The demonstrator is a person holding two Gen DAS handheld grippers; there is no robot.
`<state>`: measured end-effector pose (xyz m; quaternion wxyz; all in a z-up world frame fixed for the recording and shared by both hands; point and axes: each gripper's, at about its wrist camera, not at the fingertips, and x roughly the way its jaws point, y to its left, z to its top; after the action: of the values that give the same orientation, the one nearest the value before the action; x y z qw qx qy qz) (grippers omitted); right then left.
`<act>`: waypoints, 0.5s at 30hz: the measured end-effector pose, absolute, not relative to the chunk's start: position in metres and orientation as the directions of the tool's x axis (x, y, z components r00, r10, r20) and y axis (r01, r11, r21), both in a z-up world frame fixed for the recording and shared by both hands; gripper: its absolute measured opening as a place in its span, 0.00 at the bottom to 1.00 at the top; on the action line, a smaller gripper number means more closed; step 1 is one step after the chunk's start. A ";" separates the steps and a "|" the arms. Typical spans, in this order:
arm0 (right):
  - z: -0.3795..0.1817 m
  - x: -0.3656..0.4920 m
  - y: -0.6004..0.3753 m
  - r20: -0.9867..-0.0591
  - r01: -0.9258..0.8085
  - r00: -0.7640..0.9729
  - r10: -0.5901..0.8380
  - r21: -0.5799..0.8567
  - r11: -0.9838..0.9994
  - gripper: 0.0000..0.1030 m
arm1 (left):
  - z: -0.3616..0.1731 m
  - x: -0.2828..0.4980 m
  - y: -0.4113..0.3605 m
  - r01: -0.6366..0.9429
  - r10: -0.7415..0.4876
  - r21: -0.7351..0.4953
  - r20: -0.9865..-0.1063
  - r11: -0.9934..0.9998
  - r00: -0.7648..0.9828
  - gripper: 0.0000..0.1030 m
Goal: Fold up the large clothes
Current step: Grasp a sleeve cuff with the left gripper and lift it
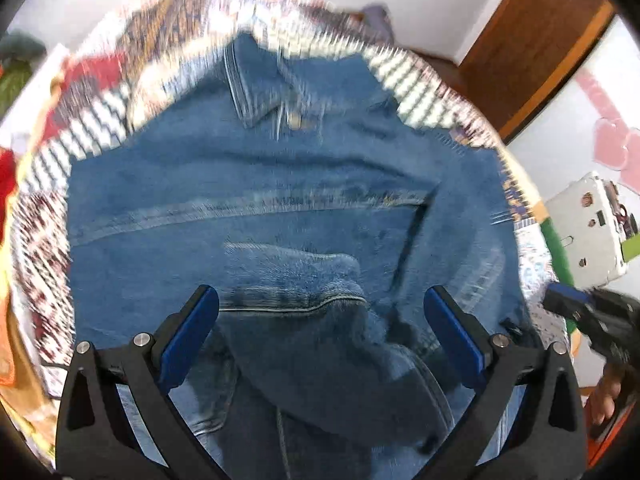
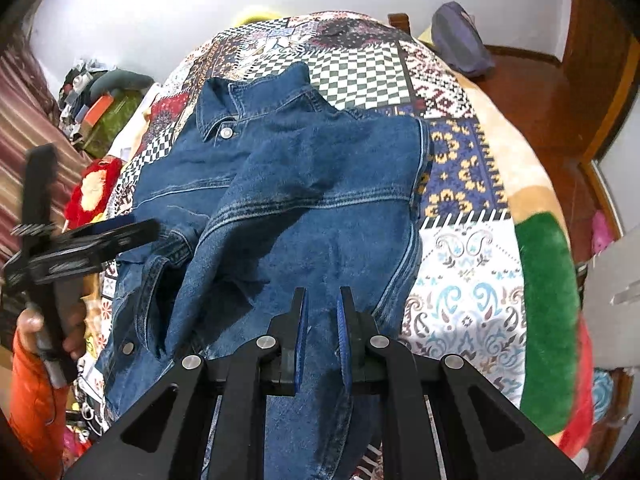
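A blue denim jacket (image 2: pixel 320 208) lies spread on the patchwork bedspread (image 2: pixel 460 248), collar (image 2: pixel 224 112) toward the far end. One sleeve (image 2: pixel 224 248) is folded diagonally across its body. My left gripper (image 1: pixel 320 320) hangs open over the jacket (image 1: pixel 260 184), with a folded denim cuff (image 1: pixel 296 276) lying below the gap between its blue pads and nothing gripped. It also shows in the right wrist view as the left gripper (image 2: pixel 96 236), blurred and held by a hand. My right gripper (image 2: pixel 322 320) is shut over the jacket's near part, and no cloth shows pinched between its pads.
The bed fills most of both views. A red and yellow soft item (image 2: pixel 92 192) and piled clutter (image 2: pixel 100 108) lie at the left side. A grey-purple bag (image 2: pixel 460 40) sits at the far right corner, near a wooden door (image 1: pixel 532 40). An orange sleeve (image 2: pixel 36 392) is at the lower left.
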<state>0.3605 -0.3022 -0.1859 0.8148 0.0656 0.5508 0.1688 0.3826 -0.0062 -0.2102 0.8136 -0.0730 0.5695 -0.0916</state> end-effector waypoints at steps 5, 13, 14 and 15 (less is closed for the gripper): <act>-0.194 0.355 -0.305 -0.893 -0.208 0.339 0.296 0.236 0.949 0.09 | -0.241 0.383 -0.017 0.074 -0.187 -0.173 -0.934 0.982 0.305 0.91; -0.210 0.362 -0.317 -0.905 -0.178 0.329 0.269 0.221 0.959 0.09 | -0.232 0.366 -0.018 0.148 -0.024 0.038 -0.918 0.988 0.395 0.45; -0.210 0.363 -0.318 -0.903 -0.175 0.329 0.277 0.230 0.957 0.09 | -0.226 0.365 -0.015 0.146 -0.034 0.029 -0.911 0.989 0.411 0.43; -0.210 0.364 -0.318 -0.902 -0.174 0.331 0.279 0.232 0.957 0.09 | -0.218 0.366 -0.011 0.147 -0.049 0.015 -0.903 0.989 0.426 0.40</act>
<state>0.3636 -0.3183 -0.2102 0.8144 0.0466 0.5616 0.1389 0.3659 -0.0113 -0.2178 0.8433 0.0457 0.5324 -0.0581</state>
